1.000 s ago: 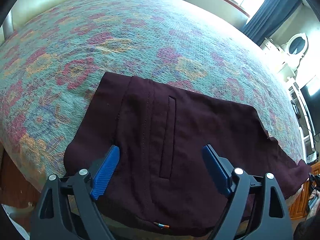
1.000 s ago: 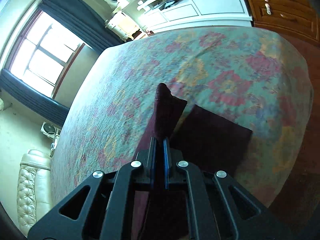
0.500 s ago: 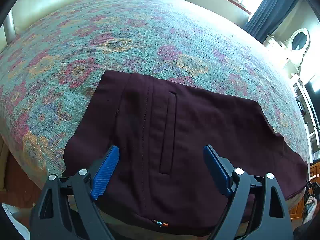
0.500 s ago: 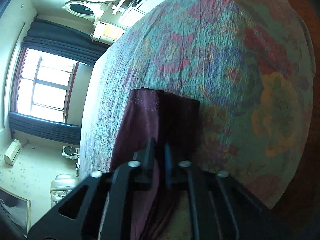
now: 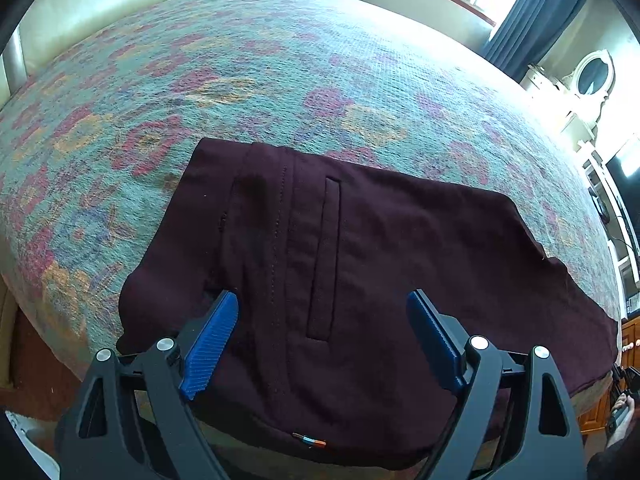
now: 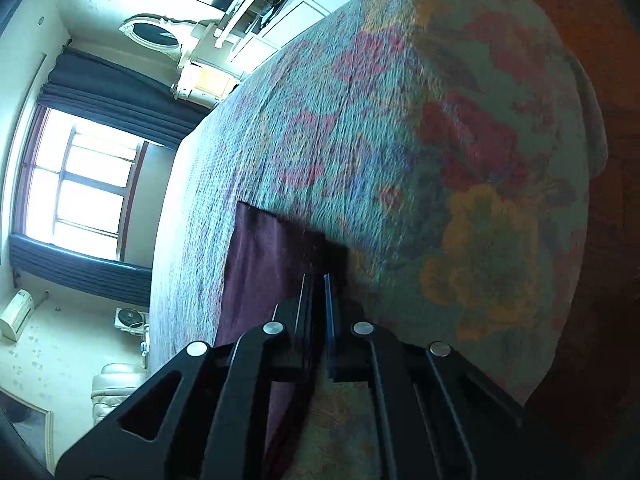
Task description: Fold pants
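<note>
Dark maroon pants (image 5: 360, 248) lie flat on a bed with a floral cover (image 5: 280, 80), waist end near me, a welt pocket facing up, legs running right. My left gripper (image 5: 322, 340) is open just above the waist part, its blue pads to either side of the pocket, holding nothing. My right gripper (image 6: 318, 300) is shut on the end of the pants leg (image 6: 264, 264), low on the bed cover (image 6: 400, 160).
A cream leather headboard (image 5: 100, 4) lies beyond the bed at the left. Windows with dark curtains (image 5: 532, 20) and white furniture with an oval mirror (image 5: 592, 80) stand at the far right. The bed's edge (image 6: 576, 200) drops to a wooden floor.
My right gripper has carried the leg end down from the air and laid it flat near the bed's edge. The left gripper has stayed open over the waist, shifting slightly.
</note>
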A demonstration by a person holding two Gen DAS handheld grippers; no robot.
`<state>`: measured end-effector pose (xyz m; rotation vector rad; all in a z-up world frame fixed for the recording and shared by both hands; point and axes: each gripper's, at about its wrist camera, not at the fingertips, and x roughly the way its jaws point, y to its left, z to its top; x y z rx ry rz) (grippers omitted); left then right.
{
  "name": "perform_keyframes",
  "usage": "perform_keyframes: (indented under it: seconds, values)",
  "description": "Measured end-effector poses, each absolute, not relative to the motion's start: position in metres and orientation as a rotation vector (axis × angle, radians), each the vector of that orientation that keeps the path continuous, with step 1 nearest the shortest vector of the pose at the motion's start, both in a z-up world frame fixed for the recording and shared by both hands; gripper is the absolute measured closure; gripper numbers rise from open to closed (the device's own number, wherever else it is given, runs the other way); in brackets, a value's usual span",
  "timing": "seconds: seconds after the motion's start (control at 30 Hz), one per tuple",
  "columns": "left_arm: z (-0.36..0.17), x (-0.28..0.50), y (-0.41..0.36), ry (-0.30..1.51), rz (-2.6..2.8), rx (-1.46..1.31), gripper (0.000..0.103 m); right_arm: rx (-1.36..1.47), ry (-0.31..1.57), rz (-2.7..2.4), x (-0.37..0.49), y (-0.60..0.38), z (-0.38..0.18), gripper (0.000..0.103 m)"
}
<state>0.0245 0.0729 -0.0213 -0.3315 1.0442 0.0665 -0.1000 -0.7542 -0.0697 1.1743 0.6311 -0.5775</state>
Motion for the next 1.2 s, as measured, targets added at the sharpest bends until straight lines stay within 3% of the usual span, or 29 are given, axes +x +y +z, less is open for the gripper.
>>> perform_keyframes:
  seconds: [0.07,0.13,0.2,0.43,0.6,0.7,0.77,0.8,0.83,1.2]
  values:
    - [-0.020,0.023,0.071,1.033,0.054,-0.325,0.018,1.155,0.629,-0.564,-0.101,-0.768,-0.061,0.089]
    - [-0.019,0.022,0.069,1.025,0.044,-0.326,0.018,1.158,0.642,-0.524,-0.096,-0.780,-0.056,0.068]
    - [-0.019,0.022,0.069,1.028,0.048,-0.319,0.018,1.153,0.658,-0.459,-0.086,-0.790,-0.053,0.061]
    - [-0.017,0.023,0.071,1.044,0.069,-0.322,0.018,1.033,0.863,-0.295,-0.017,-0.813,-0.062,0.050]
    - [-0.004,0.018,0.073,0.989,0.072,-0.306,0.018,1.006,0.958,-0.147,0.017,-0.812,-0.069,0.030]
    - [0.003,0.017,0.071,0.966,0.083,-0.251,0.018,0.920,1.099,-0.006,0.037,-0.781,-0.068,0.030]
    - [0.003,0.018,0.072,0.974,0.083,-0.228,0.018,0.731,1.198,-0.011,0.047,-0.754,-0.060,0.039]
    - [0.001,0.019,0.073,0.979,0.086,-0.226,0.018,0.687,1.233,-0.011,0.050,-0.744,-0.059,0.061]
    - [0.000,0.019,0.075,0.986,0.093,-0.229,0.018,0.686,1.257,0.009,0.053,-0.737,-0.059,0.088]
    - [0.006,0.010,0.104,0.977,0.111,-0.278,0.018,0.500,1.239,-0.172,0.055,-0.694,-0.010,0.090]
